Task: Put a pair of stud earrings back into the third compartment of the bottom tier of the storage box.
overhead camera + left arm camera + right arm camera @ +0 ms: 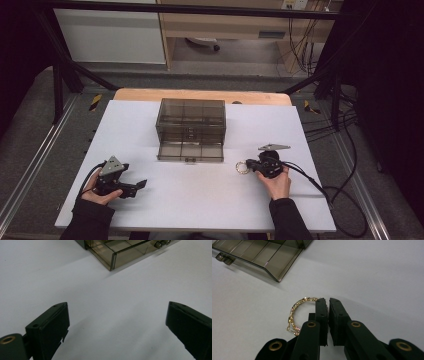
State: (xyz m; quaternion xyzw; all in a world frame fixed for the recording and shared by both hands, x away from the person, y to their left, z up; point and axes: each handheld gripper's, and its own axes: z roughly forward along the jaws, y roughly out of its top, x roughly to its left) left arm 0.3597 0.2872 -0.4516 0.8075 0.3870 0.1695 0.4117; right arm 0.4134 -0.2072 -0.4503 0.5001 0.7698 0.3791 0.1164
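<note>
A matte white board (200,200) carried everything and lay on a wooden table (150,95) whose pale top showed beyond the board's far edge; grey floor (30,130), black frame struts (65,55) and loose cables (350,165) surrounded it. Near the near-left corner, a hand (95,192) held the left gripper (141,185), its flat black jaws spread wide over bare board. Toward the near-right part of the board, the other hand (277,182) held the right gripper (327,301), its jaws pressed almost together and pinching a gold chain bracelet (295,312); the glittering links curved in a loop from the jaw tips onto the board, just beside the gripper. Brass-coloured rivets marked the gripper's black linkage. Farther off, at the board's middle toward its far edge, stood a smoky translucent plastic drawer box (190,117), rectangular and partitioned, with its lowest drawer (190,151) pulled out toward the near edge and bearing a small metallic knob (190,160). Beyond stood a white cabinet (110,35) and wooden furniture (225,22).
</note>
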